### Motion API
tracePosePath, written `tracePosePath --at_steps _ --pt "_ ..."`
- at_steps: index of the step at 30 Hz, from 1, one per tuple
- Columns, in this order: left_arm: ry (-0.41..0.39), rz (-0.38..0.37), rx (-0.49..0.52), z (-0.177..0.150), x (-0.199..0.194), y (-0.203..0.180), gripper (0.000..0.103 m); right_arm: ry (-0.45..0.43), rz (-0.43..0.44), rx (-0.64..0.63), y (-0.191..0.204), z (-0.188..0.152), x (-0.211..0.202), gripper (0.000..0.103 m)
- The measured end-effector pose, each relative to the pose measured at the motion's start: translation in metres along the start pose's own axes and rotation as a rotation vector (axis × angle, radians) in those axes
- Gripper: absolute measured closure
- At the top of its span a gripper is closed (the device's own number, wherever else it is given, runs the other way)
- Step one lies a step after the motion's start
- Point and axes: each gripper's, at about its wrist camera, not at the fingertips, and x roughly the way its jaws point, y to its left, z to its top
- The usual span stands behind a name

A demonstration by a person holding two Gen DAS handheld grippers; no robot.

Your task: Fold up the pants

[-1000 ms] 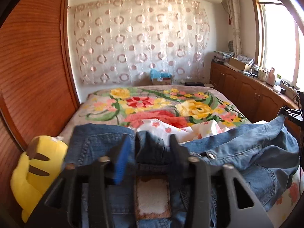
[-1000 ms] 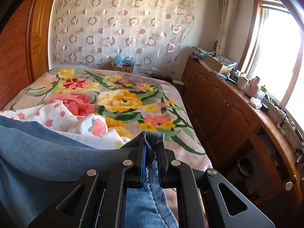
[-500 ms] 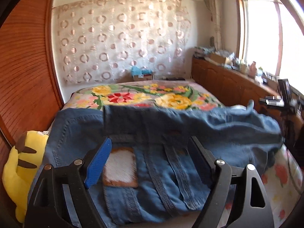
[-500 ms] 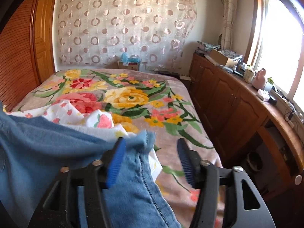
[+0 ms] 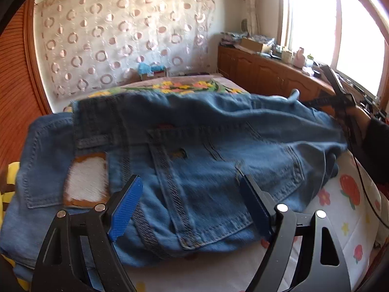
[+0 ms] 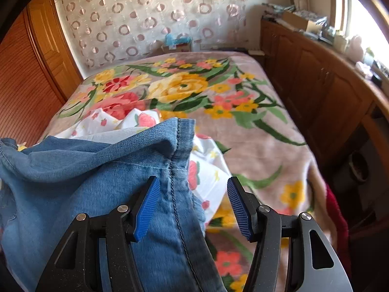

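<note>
Blue jeans (image 5: 194, 155) lie folded on the bed, waistband and tan patch (image 5: 86, 180) at the left, back pockets up. My left gripper (image 5: 189, 209) is open above the near edge of the jeans, holding nothing. In the right wrist view the hem end of the jeans (image 6: 136, 170) lies under my right gripper (image 6: 193, 206), which is open and empty; the leg seam runs between its fingers. The right gripper and the hand holding it also show in the left wrist view (image 5: 340, 104), at the right end of the jeans.
The bed has a floral blanket (image 6: 243, 102) and a white strawberry-print sheet (image 5: 340, 206). A yellow plush toy (image 5: 7, 189) sits at the left edge. Wooden cabinets (image 6: 328, 92) line the right side, a wooden wardrobe (image 6: 22, 80) the left.
Both grippers opened and let go of the jeans, then drew back a little. The jeans dropped flat onto the bed, folded over.
</note>
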Motion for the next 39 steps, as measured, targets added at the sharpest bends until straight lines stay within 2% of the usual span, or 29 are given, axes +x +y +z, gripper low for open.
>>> tracePosePath --at_steps 4,8,9,10,11,13,16,17,18,20,23,27,29,32,34,36,39 --pt "0.054 -0.016 0.002 -0.006 0.012 -0.001 0.023 0.036 0.079 0.037 -0.015 0.017 0.011 0.043" --pt "0.065 -0.033 -0.018 -0.008 0.015 0.001 0.023 0.056 0.136 0.059 -0.027 0.023 0.019 0.046" --pt "0.065 -0.036 -0.02 -0.008 0.015 0.001 0.023 0.053 0.149 0.055 -0.029 0.024 0.019 0.059" --pt "0.066 -0.037 -0.021 -0.008 0.015 0.0 0.022 0.047 0.17 0.051 -0.028 0.025 0.018 0.078" --pt "0.067 -0.038 -0.021 -0.008 0.016 0.0 0.022 0.029 0.163 0.034 -0.025 0.024 0.015 0.083" --pt "0.076 -0.038 -0.019 -0.009 0.018 -0.002 0.021 -0.039 0.09 -0.011 -0.015 0.024 0.008 0.087" --pt "0.087 -0.039 -0.018 -0.011 0.022 -0.002 0.02 -0.243 -0.045 -0.015 -0.007 0.022 -0.022 0.088" --pt "0.092 -0.041 -0.018 -0.012 0.022 -0.002 0.02 -0.262 -0.078 0.007 -0.007 0.024 -0.026 0.088" --pt "0.097 -0.043 -0.019 -0.012 0.023 -0.003 0.019 -0.245 -0.075 0.023 -0.008 0.026 -0.024 0.088" --pt "0.105 -0.047 -0.018 -0.011 0.024 -0.004 0.018 -0.192 -0.109 0.021 -0.008 0.028 -0.014 0.087" --pt "0.114 -0.056 -0.012 -0.011 0.026 -0.007 0.014 -0.17 -0.116 0.009 -0.007 0.025 -0.007 0.086" --pt "0.126 -0.052 -0.005 -0.005 0.03 -0.01 0.013 -0.185 -0.11 0.024 -0.014 0.021 -0.018 0.063" --pt "0.127 -0.054 -0.004 -0.004 0.03 -0.01 0.013 -0.192 -0.105 0.015 -0.004 0.02 -0.034 0.063" --pt "0.126 -0.06 -0.005 -0.004 0.03 -0.009 0.013 -0.205 -0.111 -0.02 0.003 0.002 -0.056 0.054" --pt "0.125 -0.056 0.0 -0.005 0.028 -0.008 0.013 -0.211 -0.099 -0.031 0.005 -0.014 -0.068 0.042" --pt "0.124 -0.039 -0.002 -0.005 0.022 -0.008 0.013 -0.211 -0.086 -0.033 0.008 -0.033 -0.079 0.038" --pt "0.108 -0.03 -0.003 -0.008 0.011 -0.008 0.013 -0.199 -0.06 -0.029 0.009 -0.058 -0.094 0.037"
